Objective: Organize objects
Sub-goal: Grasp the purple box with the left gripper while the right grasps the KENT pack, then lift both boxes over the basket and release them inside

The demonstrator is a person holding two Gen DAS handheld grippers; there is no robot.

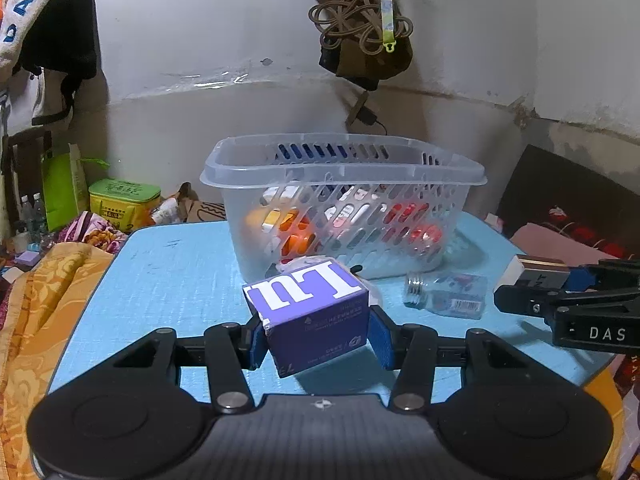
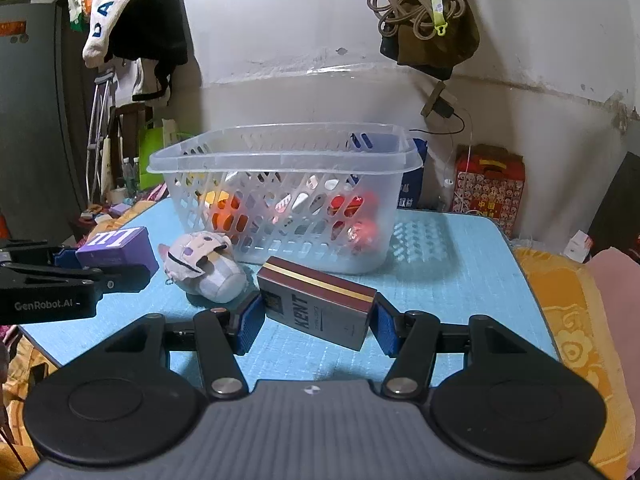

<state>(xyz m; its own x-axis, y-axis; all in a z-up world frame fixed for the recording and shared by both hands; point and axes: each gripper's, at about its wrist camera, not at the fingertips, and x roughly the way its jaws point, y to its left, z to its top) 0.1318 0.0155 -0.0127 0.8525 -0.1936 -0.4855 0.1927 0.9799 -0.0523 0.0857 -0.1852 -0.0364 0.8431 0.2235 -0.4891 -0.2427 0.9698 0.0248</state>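
The left gripper [image 1: 316,334] squeezes a purple cardboard box [image 1: 310,314]. The right gripper [image 2: 316,322] squeezes a flat maroon-and-grey Kent packet [image 2: 320,306]. Both hang just above the blue worktop [image 1: 168,276]. The clear plastic basket [image 1: 344,176] sits straight ahead, nearer the left one, I think.

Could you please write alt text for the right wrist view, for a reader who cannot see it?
The right gripper clamps a maroon and grey KENT box above a blue table, facing a clear slotted basket with items inside. At left, a plush toy lies beside the left gripper holding a purple box.
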